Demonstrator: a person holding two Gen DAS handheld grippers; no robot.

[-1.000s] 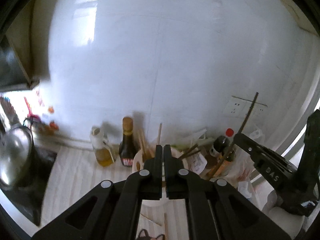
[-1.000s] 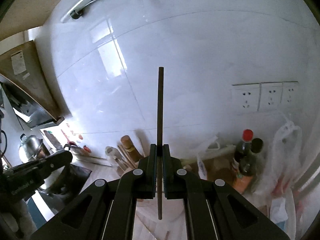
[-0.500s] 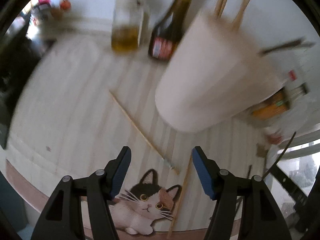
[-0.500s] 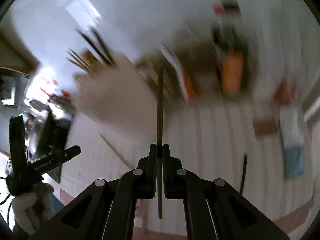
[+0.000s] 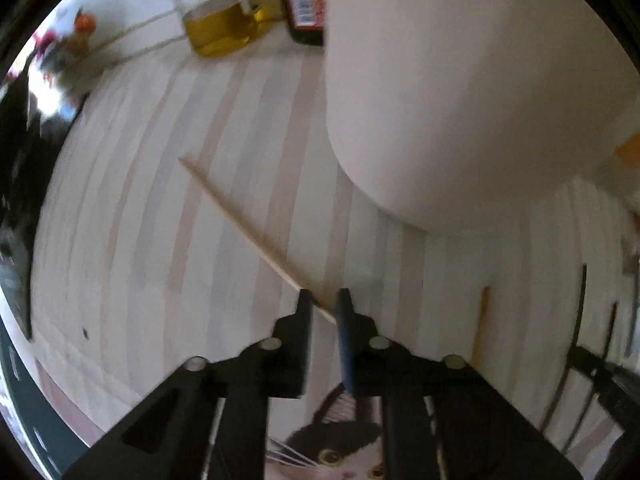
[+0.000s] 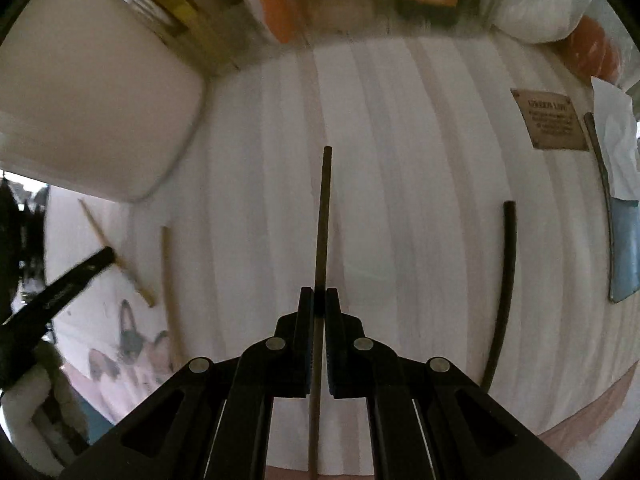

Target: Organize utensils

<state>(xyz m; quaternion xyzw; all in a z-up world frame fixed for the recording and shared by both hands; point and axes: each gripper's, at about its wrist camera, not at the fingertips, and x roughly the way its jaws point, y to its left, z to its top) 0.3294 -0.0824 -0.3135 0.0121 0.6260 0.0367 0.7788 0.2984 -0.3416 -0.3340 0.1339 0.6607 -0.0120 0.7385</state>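
Your left hand-held gripper [image 5: 323, 300] has just been closing, and its jaws now pinch the near end of the pale chopstick [image 5: 248, 232] lying on the striped worktop [image 5: 140, 220]; lift that end gently so it doesn't slip. It runs diagonally up-left, away from the white holder [image 5: 460, 100]. Your right hand-held gripper [image 6: 319, 300] is clenched on a dark chopstick [image 6: 324, 216] pointing straight ahead along its fingers.

The white container [image 5: 460, 92] and bottles [image 5: 224, 20] wall off the back; the striped mat [image 6: 400, 200] between the loose chopsticks [image 6: 502, 292] lies open
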